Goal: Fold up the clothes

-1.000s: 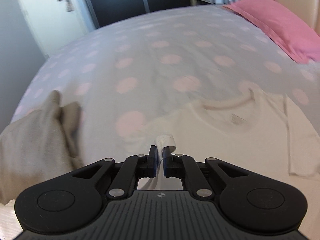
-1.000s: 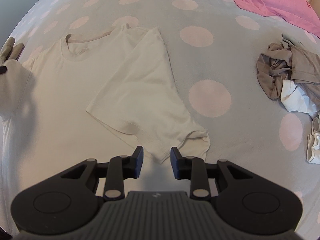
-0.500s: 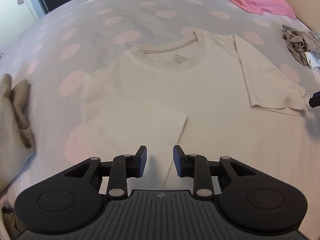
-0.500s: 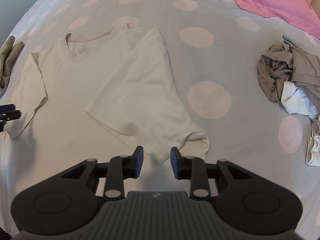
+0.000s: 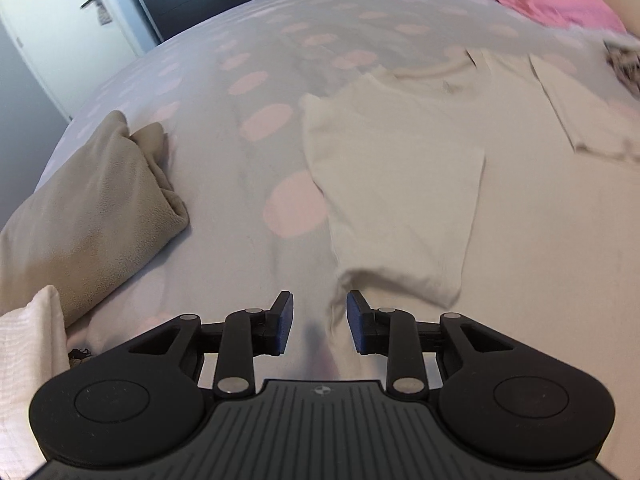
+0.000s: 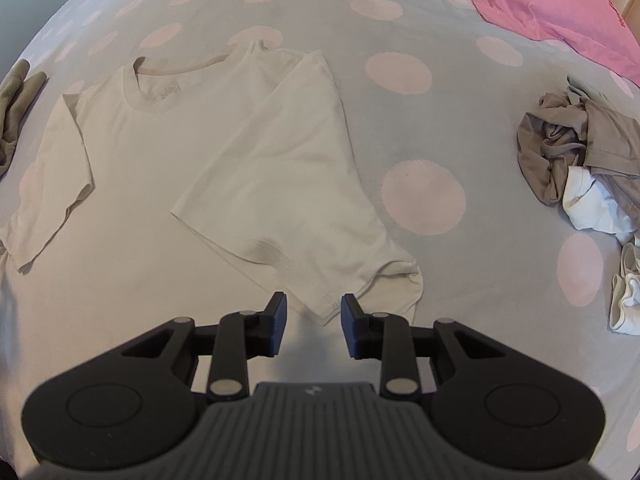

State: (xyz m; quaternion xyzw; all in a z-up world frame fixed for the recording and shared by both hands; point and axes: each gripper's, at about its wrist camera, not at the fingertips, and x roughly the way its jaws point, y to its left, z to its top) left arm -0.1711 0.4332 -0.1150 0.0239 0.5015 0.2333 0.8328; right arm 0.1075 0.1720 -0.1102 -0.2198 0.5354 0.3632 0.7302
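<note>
A bed with a grey, pink-dotted sheet (image 6: 400, 128) leaves bare room on all sides of one cream T-shirt (image 6: 168, 148), lying flat with both sleeves folded inward. One crumpled beige-and-white clothes pile (image 6: 576, 160) lies near the bed's right edge. Left hand-held gripper (image 5: 319, 326) and right hand-held gripper (image 6: 313, 325) both spread, pinching nothing.

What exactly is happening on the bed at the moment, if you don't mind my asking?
A person with a gripper in each hand is folding a cream T-shirt spread on the polka-dot bedspread. Both sleeves are folded inward over the body. The left gripper and right gripper are both open and empty, hovering near the shirt's side edges. A folded beige garment lies aside; a pile of unfolded clothes waits.
</note>
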